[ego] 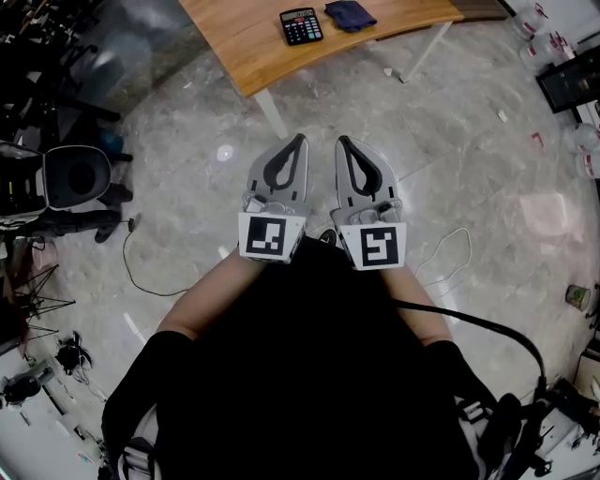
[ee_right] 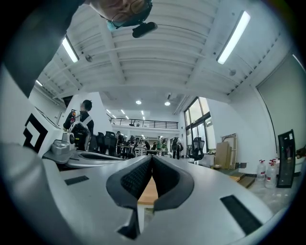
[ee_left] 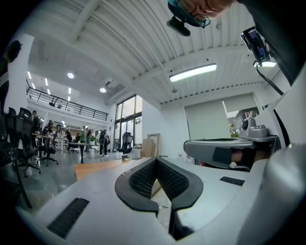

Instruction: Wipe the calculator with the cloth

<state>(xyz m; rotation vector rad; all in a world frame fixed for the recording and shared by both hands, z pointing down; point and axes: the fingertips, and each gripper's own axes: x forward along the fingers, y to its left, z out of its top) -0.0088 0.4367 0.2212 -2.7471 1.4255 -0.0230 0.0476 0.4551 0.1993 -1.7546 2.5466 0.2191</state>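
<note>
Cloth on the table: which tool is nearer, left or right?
Right, slightly. The right tool points almost straight at the dark blue cloth, well short of the table; the left tool sits beside it, lined up with the calculator instead.

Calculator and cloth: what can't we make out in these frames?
- calculator: head view, too small; keys and display unreadable, any dirt undetectable.
- cloth: head view, reaches the top edge; full outline unsure.
- table: head view, far side cut off by the top edge.
- Gripper views: the left tool and right tool block the tabletop; neither item shows.
</note>
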